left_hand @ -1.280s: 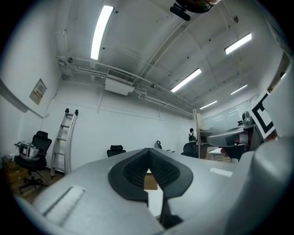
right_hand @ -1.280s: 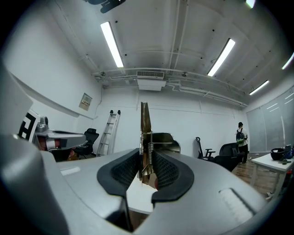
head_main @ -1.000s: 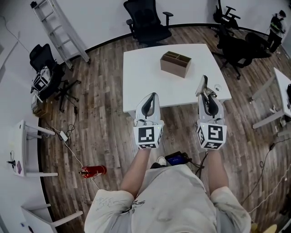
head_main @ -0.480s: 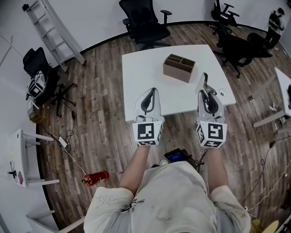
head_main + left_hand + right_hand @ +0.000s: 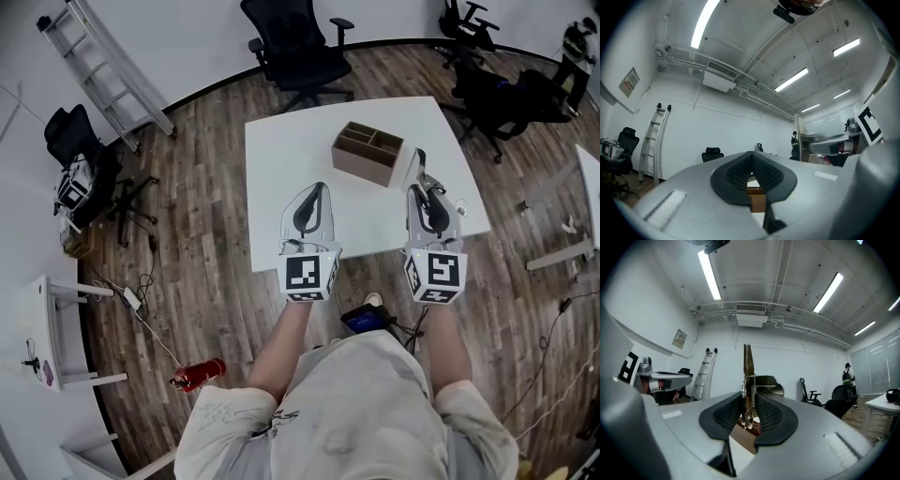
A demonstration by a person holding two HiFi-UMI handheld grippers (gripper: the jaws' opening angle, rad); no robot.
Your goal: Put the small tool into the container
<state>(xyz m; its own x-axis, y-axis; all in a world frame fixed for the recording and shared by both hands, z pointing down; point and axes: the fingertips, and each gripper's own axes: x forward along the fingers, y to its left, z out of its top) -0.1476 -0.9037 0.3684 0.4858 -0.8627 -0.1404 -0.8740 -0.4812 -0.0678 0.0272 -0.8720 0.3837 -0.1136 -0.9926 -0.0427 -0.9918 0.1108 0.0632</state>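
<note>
A brown open-topped container (image 5: 367, 153) with compartments stands on the white table (image 5: 281, 169). My right gripper (image 5: 421, 187) hangs over the table just right of and nearer than the container, shut on a small metal spring tool (image 5: 419, 167) that sticks out past its fingertips. In the right gripper view the tool (image 5: 748, 376) stands upright between the pads of that gripper (image 5: 749, 401), with the container (image 5: 743, 434) below. My left gripper (image 5: 317, 190) hovers over the table's near half, shut and empty. The left gripper view shows this gripper (image 5: 752, 159) with its pads meeting and the container (image 5: 757, 201) beneath.
A small white object (image 5: 459, 202) lies near the table's right edge. Black office chairs (image 5: 295, 47) stand beyond the table and at the far right. A ladder (image 5: 103, 70) leans at the left, and a red extinguisher (image 5: 197, 373) lies on the wooden floor.
Both grippers have moved forward from the table's near edge to over the tabletop, closer to the container. The right gripper still holds the tool.
</note>
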